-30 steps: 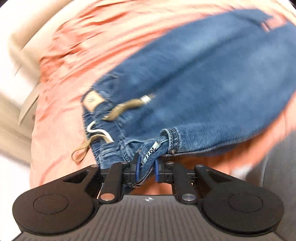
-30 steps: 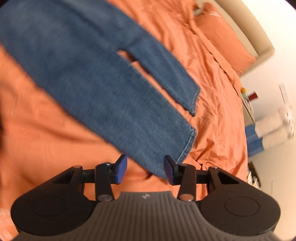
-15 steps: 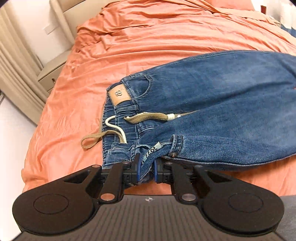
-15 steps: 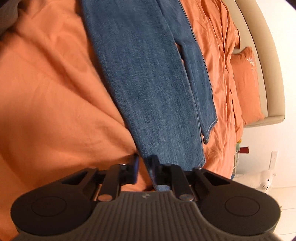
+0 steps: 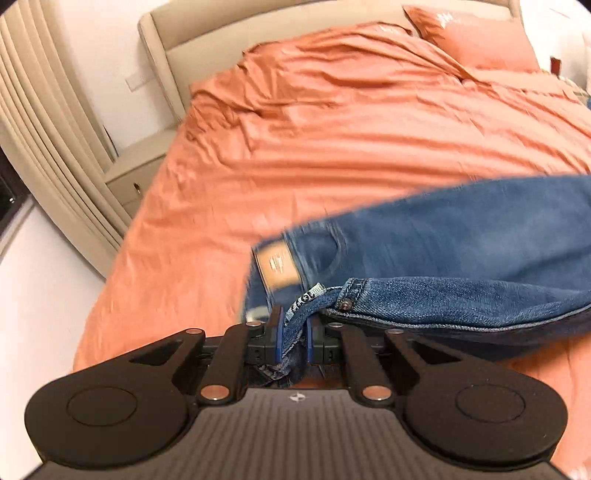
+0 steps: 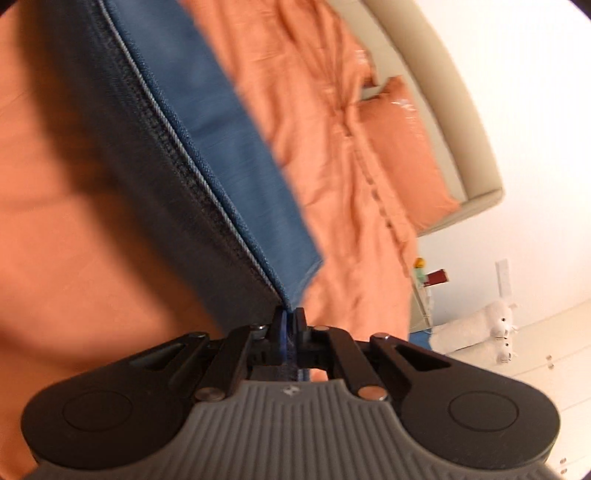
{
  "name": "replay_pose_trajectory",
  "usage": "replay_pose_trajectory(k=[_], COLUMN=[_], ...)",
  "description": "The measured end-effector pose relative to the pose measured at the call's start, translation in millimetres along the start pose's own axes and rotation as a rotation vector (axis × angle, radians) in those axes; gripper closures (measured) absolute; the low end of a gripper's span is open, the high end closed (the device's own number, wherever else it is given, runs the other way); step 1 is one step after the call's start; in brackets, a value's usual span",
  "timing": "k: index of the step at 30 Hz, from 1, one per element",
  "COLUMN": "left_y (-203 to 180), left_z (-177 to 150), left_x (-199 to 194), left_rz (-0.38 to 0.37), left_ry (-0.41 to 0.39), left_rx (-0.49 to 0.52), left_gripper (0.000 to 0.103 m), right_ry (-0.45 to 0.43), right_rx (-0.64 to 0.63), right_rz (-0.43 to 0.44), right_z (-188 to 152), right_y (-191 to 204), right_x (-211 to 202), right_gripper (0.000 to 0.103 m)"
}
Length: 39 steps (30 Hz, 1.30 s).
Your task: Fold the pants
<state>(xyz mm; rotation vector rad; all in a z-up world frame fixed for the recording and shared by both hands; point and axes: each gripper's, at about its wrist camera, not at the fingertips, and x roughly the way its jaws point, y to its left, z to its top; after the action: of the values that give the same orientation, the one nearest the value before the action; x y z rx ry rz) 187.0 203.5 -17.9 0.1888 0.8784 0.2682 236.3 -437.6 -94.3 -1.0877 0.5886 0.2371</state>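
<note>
Blue denim pants [image 5: 461,251] hang partly lifted above an orange bed cover [image 5: 332,140]. My left gripper [image 5: 294,328] is shut on the waistband corner near the button, and a tan leather patch [image 5: 277,267] shows just beyond it. In the right wrist view the pants leg [image 6: 221,155] runs up and left from my right gripper [image 6: 290,325], which is shut on the hem end; the dark inner side and seam face the camera. The drawstring is hidden now.
An orange pillow [image 6: 402,147] lies by the beige headboard [image 5: 207,33]. A beige nightstand [image 5: 136,173] and curtains [image 5: 48,129] stand left of the bed. A white plush toy [image 6: 491,328] and small items sit on the floor past the bed's far side.
My right gripper closed on the leg hem and lifted it off the cover. My left gripper rose with the waistband, so the pants now hang between both.
</note>
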Motion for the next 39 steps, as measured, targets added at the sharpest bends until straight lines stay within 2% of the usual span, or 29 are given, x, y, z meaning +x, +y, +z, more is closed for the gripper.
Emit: replay_pose_trajectory(k=[5, 10, 13, 17, 22, 27, 32, 34, 39], left_y=[1, -6, -13, -22, -31, -35, -26, -24, -28], left_z=[53, 93, 107, 109, 99, 96, 96, 99, 112], left_x=[40, 109, 157, 214, 258, 262, 214, 209, 220], left_rz=[0.032, 0.048, 0.060, 0.061, 0.064, 0.082, 0.111, 0.113, 0.139], left_ry=[-0.008, 0.021, 0.062, 0.132, 0.192, 0.182, 0.039, 0.035, 0.033], left_rx=[0.016, 0.030, 0.045, 0.051, 0.070, 0.069, 0.001, 0.000, -0.008], left_gripper=[0.091, 0.092, 0.091, 0.091, 0.091, 0.091, 0.091, 0.091, 0.091], right_ry=[0.023, 0.081, 0.132, 0.184, 0.247, 0.248, 0.191, 0.179, 0.208], right_rx=[0.061, 0.123, 0.119, 0.086, 0.054, 0.062, 0.093, 0.124, 0.141], right_rz=[-0.014, 0.010, 0.036, 0.066, 0.127, 0.126, 0.038, 0.019, -0.024], right_z=[49, 95, 117, 135, 141, 138, 133, 133, 147], right_y=[-44, -67, -61, -41, -11, 0, -12, -20, -22], right_x=[50, 130, 184, 247, 301, 312, 282, 272, 281], right_gripper=[0.103, 0.103, 0.103, 0.103, 0.103, 0.103, 0.103, 0.103, 0.103])
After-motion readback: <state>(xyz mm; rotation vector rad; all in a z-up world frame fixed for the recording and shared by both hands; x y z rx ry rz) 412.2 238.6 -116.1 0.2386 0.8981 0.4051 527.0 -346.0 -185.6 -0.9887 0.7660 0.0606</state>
